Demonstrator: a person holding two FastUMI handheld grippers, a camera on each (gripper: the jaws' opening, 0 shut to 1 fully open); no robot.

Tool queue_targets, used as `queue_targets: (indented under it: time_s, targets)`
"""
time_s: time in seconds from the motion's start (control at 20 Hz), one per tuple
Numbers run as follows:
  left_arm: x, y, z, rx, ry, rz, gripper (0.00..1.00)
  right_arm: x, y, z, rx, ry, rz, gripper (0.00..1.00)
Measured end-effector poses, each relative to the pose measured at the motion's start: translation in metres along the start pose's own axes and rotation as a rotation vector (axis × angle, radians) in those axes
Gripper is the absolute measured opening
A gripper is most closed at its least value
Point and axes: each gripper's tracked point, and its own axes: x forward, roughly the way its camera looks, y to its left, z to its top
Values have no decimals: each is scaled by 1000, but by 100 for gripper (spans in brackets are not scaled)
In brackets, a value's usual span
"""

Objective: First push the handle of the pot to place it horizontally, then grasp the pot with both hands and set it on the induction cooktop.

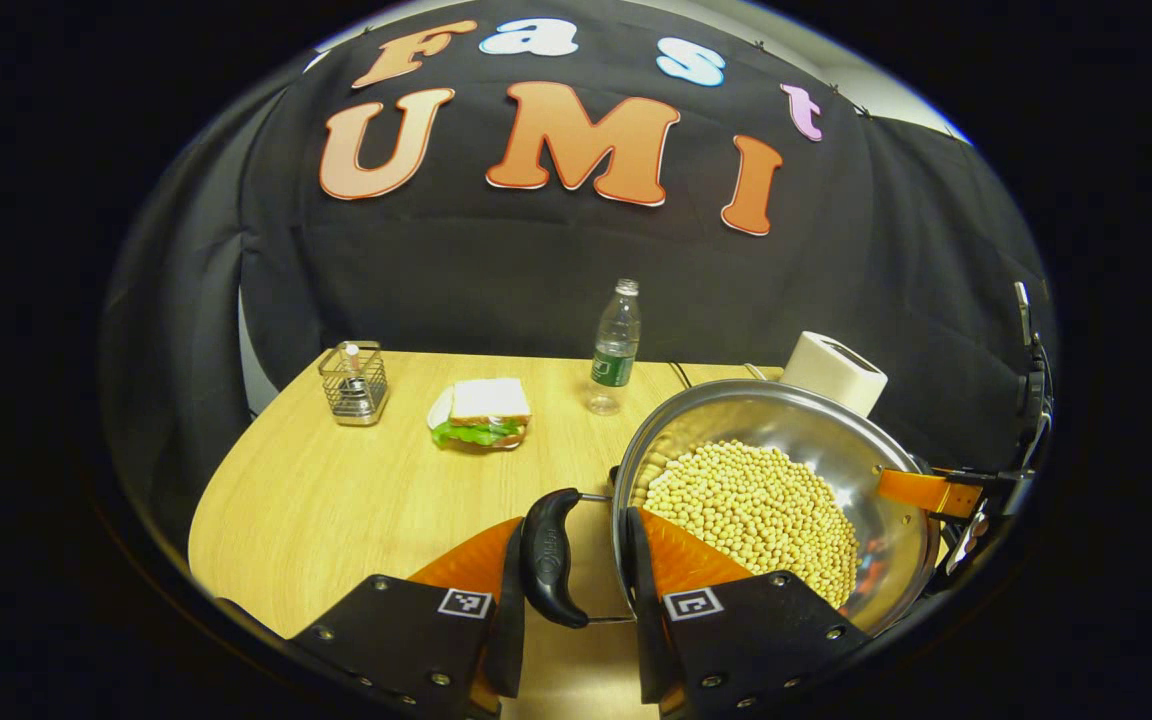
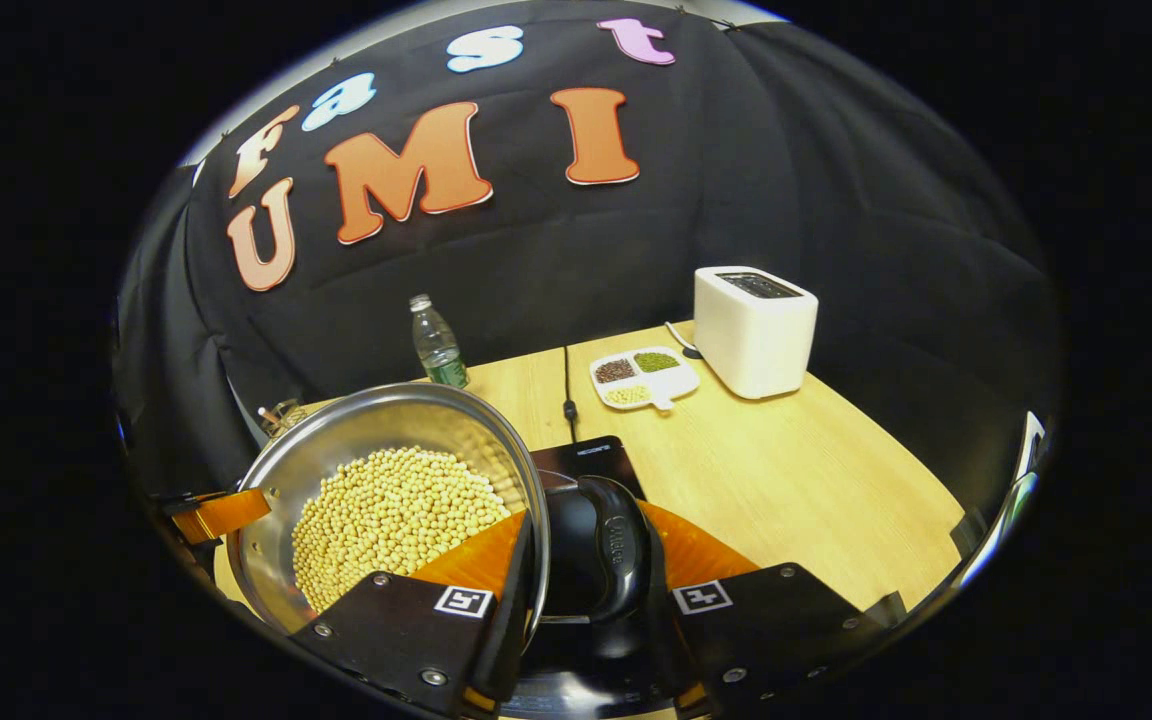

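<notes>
A steel pot (image 1: 836,440) full of pale soybeans (image 1: 756,515) is held between both grippers above the wooden table (image 1: 336,500). My left gripper (image 1: 576,530) is shut across the pot's black side handle (image 1: 551,560) and rim, one finger outside the handle and one inside the pot. My right gripper (image 2: 586,530) is shut the same way on the opposite black handle (image 2: 601,560) of the pot (image 2: 376,425). The black induction cooktop (image 2: 586,455) lies on the table just beyond that handle. Each gripper appears across the pot in the other's view.
A water bottle (image 1: 616,345), a sandwich (image 1: 481,412) and a wire basket (image 1: 353,383) stand on the far left part of the table. A white toaster (image 2: 754,330), a divided dish of beans (image 2: 644,378) and a cable (image 2: 566,385) sit behind the cooktop.
</notes>
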Motion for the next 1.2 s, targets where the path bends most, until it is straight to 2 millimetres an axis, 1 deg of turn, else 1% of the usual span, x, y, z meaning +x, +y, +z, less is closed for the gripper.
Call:
queue_targets:
  time_s: [0.1, 0.2, 0.25, 0.45, 0.6, 0.7, 0.8, 0.9, 0.95, 1.0, 1.05, 1.1, 1.2]
  targets:
    - [8, -12, -2, 6, 7, -3, 47, 7, -9, -3, 11, 15, -2, 51]
    - [15, -18, -9, 4, 22, -4, 48, 13, -19, -6, 7, 27, -9, 52]
    - [20, -24, -14, 1, 34, -5, 48, 17, -23, -9, 7, 34, -13, 52]
    - [35, -37, -27, 8, 65, -6, 47, 31, -37, -17, 14, 68, -23, 51]
    - [46, -43, -34, 8, 89, -7, 47, 44, -38, -20, 11, 85, -26, 51]
    - [46, -45, -37, 4, 94, -9, 47, 52, -34, -20, 10, 97, -21, 52]
    - [50, -46, -35, -13, 91, -15, 47, 58, -30, -16, 17, 100, -12, 52]
    - [52, -44, -37, -25, 90, -16, 47, 55, -32, -18, 0, 99, -2, 54]
    - [49, -45, -35, -35, 91, -19, 50, 53, -30, -14, -1, 94, 4, 58]
    - [44, -44, -28, -32, 60, -18, 52, 47, -26, -6, -9, 73, 7, 60]
    - [39, -42, -16, -16, 28, -16, 51, 42, -22, 4, -23, 49, 11, 64]
    - [29, -36, -3, 12, 0, 7, 54, 32, -24, 9, -38, 31, 8, 66]
    - [7, -17, 30, 49, -78, 70, 63, 15, -25, 28, -51, -15, 13, 73]
